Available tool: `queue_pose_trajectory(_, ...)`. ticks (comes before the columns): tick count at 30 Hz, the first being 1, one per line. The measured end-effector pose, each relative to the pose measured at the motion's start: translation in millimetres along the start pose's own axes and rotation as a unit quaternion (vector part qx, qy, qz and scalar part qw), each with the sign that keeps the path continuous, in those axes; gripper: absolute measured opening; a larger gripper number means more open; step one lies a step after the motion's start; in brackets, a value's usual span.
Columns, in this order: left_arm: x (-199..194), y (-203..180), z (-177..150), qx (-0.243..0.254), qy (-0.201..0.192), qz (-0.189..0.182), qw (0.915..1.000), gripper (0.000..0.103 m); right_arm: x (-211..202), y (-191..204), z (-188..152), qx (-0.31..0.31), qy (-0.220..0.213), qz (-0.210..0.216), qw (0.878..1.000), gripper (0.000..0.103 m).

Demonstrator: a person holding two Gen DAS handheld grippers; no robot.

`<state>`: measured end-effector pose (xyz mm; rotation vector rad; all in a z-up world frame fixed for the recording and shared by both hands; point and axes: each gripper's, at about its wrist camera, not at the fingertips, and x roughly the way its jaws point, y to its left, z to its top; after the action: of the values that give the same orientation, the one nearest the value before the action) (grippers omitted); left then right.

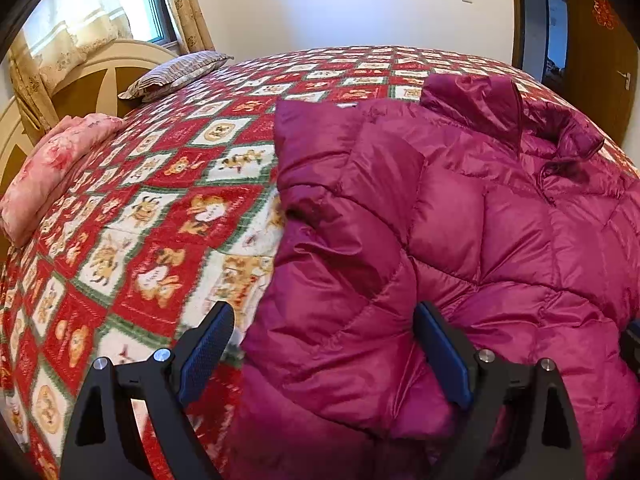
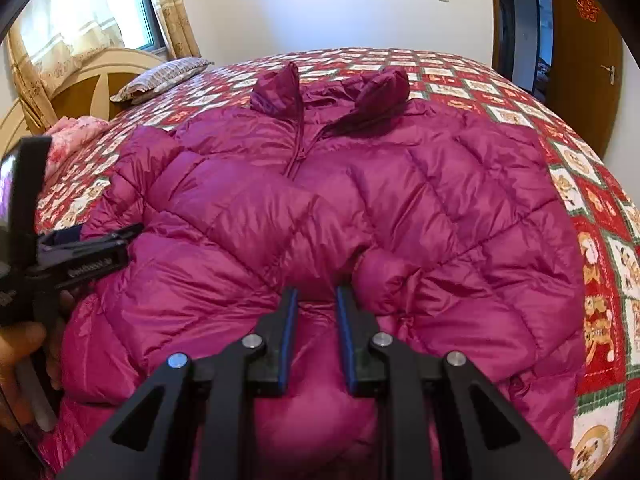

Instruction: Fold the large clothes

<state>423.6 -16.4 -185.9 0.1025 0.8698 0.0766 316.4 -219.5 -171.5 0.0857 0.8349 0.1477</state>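
A bed (image 1: 168, 184) covered by a red, white and green patchwork quilt (image 2: 600, 264) with cartoon animals fills most of both views. Spread over it lies a large magenta quilted down jacket (image 2: 320, 208), front up, its collar (image 2: 332, 88) toward the top of the right wrist view and its zipper running down from there. In the left wrist view the jacket takes the right half of the frame, its edge falling along the centre, with bare quilt to the left.

At the upper left of both views stands a cream and wood headboard (image 1: 92, 80), with a striped pillow (image 1: 176, 74) and a pink floral pillow (image 1: 56, 168) against it. A curtained window (image 1: 136, 4) sits behind, and a wooden door (image 2: 584, 60) at the upper right.

The left gripper (image 1: 324, 324) has its jaws spread wide, one finger over the quilt and the other over the jacket's edge, clamping nothing. The right gripper (image 2: 316, 296) has its jaws nearly together, with a fold of jacket fabric bunched between the blue pads (image 2: 289, 320). A hand (image 2: 24, 360) holding the left gripper shows at the lower left of the right wrist view.
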Motion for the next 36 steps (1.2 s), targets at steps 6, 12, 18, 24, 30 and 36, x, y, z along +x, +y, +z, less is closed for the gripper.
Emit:
queue_pose_trajectory(6, -49, 27, 45, -0.029, -0.042, -0.053, 0.9973, 0.092, -48, -5, 27, 0.011, -0.059, -0.003, 0.998, 0.023)
queue_pose_trajectory(12, 8, 11, 75, -0.054, -0.001, -0.029, 0.9981, 0.092, -22, 0, 53, 0.043, -0.049, -0.035, 0.997, 0.023)
queue_pose_trajectory(18, 53, -7, 47, -0.048, 0.019, -0.013, 0.9986, 0.092, 20, -13, 30, 0.070, -0.010, -0.037, 0.997, 0.021)
queue_pose_trajectory(24, 57, -9, 44, -0.054, 0.017, -0.009, 0.9984, 0.095, 21, -15, 24, 0.070, -0.014, -0.036, 0.997, 0.021)
queue_pose_trajectory(30, 59, -5, 43, -0.068, 0.018, -0.019, 0.9974, 0.097, 22, -14, 24, 0.068, -0.017, -0.038, 0.997, 0.021)
queue_pose_trajectory(36, 59, -7, 43, -0.065, 0.016, -0.015, 0.9976, 0.098, 23, -15, 24, 0.069, -0.016, -0.036, 0.997, 0.021)
